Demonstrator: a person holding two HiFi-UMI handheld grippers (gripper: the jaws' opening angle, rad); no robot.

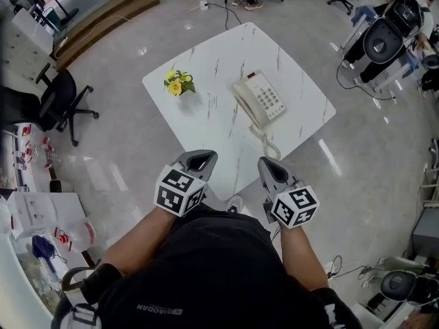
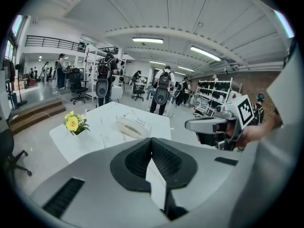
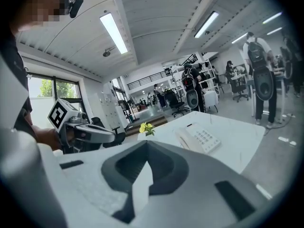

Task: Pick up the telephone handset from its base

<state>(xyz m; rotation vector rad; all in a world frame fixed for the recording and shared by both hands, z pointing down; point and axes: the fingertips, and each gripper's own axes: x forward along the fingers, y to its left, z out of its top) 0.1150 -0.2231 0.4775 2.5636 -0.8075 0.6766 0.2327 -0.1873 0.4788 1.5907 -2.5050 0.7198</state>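
Note:
A cream telephone (image 1: 264,96) lies on the white marble table (image 1: 206,60), its handset (image 1: 244,103) resting on the base's left side. A coiled cord (image 1: 269,144) trails toward the near table edge. Both grippers hover side by side before that edge, short of the phone. My left gripper (image 1: 204,154) has its tips together and holds nothing; my right gripper (image 1: 266,160) is likewise shut and holds nothing. In the left gripper view the shut tips (image 2: 151,139) point at the phone (image 2: 132,126). The right gripper view shows its shut tips (image 3: 146,142) below the phone (image 3: 202,139).
A small pot of yellow flowers (image 1: 179,82) stands on the table left of the phone. A black office chair (image 1: 63,101) is at the left, wheeled robots (image 1: 387,36) at the upper right, and a cluttered shelf (image 1: 41,218) at the lower left. People stand in the background.

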